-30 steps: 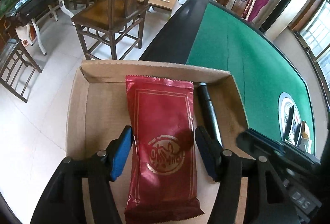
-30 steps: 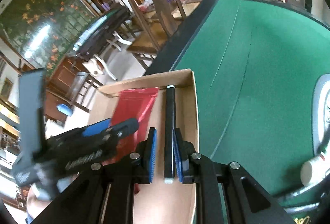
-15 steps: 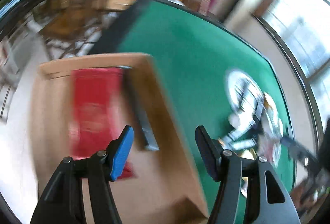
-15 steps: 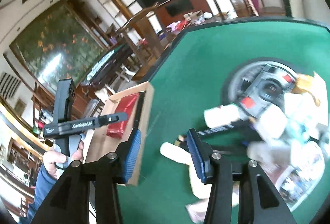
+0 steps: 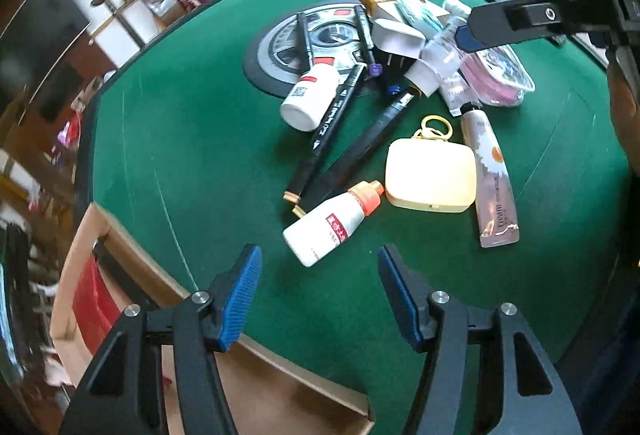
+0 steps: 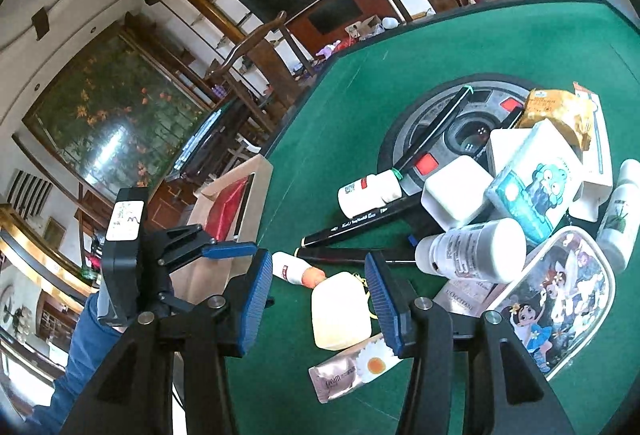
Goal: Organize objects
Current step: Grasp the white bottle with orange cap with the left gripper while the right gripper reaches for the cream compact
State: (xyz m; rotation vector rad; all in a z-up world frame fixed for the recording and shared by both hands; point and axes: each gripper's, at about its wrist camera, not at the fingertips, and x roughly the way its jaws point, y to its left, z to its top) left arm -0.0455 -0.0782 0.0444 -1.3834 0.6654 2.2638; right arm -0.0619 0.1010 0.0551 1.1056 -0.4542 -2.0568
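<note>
Your cardboard box (image 5: 120, 259) is cut off at the left wrist view's edge; the red packet (image 5: 94, 305) inside it is half hidden and blurred. Your left gripper (image 5: 318, 293) stands wide apart, empty, just short of the small white bottle (image 5: 332, 225). Your right gripper (image 6: 318, 299), jaws just opened, holds nothing; the cream case (image 6: 340, 313) lies beyond its pads, untouched.

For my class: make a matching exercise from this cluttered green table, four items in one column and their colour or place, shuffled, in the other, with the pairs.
Items
1. compact case
2. cream tube
3. red packet
4. small bottle

Descriptions
a. orange cap, lying on the felt
b. inside the cardboard box
c. pale yellow, with a ring loop
d. pink, daisy print

Pairs: 1-c, 2-d, 3-b, 4-a
</note>
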